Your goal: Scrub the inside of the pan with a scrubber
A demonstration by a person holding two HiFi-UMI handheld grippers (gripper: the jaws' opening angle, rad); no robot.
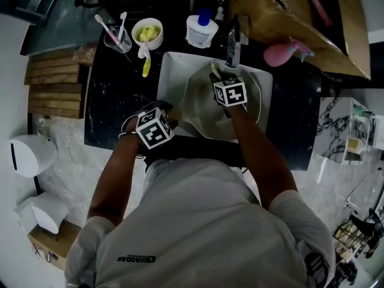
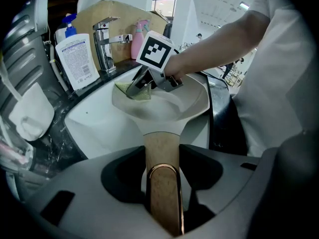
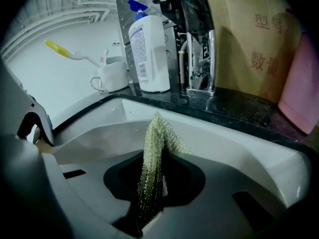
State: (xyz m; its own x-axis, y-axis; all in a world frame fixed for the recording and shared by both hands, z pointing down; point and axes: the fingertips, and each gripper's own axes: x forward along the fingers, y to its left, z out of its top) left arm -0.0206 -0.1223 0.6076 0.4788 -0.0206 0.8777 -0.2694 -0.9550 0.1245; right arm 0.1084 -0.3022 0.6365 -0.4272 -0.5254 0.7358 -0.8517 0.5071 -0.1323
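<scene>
**Both tongs loaded, scrubber inside pan**

- Left tongs [image 2: 162,183]: clamped narrow on the light wooden handle [image 2: 160,146] of the pale round pan [image 2: 167,108]. In the head view the left tongs [image 1: 157,125] sit at the near left corner of the white rectangular sink basin [image 1: 171,71].
- Pan [image 1: 201,110]: inside the basin, bowl below the chrome tap [image 1: 233,47], handle pointing back towards the person.
- Right tongs [image 3: 154,183]: closed on a green mesh scrubber [image 3: 152,153], which sticks up out of the tips.
- The left gripper view shows the right tongs [image 2: 147,81] reaching into the pan bowl. Scrubber [image 2: 133,89] is at the pan's far inner wall, tap side; can't tell how firmly it presses.
- Head view: right tongs [image 1: 229,92] over the pan, scrubber [image 1: 215,71] at the far rim.
- Black marble tabletop [image 1: 114,101] surrounds the sink. A white bottle with blue pump cap [image 1: 201,30] stands behind the basin, just left of the tap.
</scene>
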